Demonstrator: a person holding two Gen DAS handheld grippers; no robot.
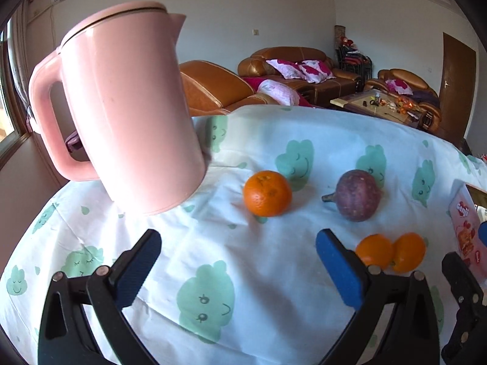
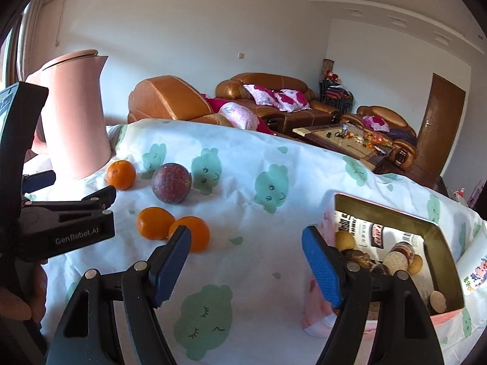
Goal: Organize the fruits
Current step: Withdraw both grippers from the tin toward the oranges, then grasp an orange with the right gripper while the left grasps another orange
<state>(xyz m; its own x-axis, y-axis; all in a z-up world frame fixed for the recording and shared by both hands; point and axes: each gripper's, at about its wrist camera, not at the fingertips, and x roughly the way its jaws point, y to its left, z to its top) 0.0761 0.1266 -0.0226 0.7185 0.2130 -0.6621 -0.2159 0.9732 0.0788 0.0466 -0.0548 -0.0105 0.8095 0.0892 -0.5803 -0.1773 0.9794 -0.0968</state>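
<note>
On cloth-covered worktop (image 2: 274,261): four fruits loose; left gripper (image 1: 237,261) and right gripper (image 2: 246,261) jaws wide, empty. Likely approach step; next, close on tangerine (image 2: 190,232).

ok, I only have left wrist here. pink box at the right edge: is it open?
Observer: Yes. From the right wrist the box is open at the top, with round biscuits and a printed packet inside.
Operator: and the other side, carrying anything?
Observer: No. The right tongs are open with only tablecloth between them. The two touching oranges lie just beyond their left pad.
</note>
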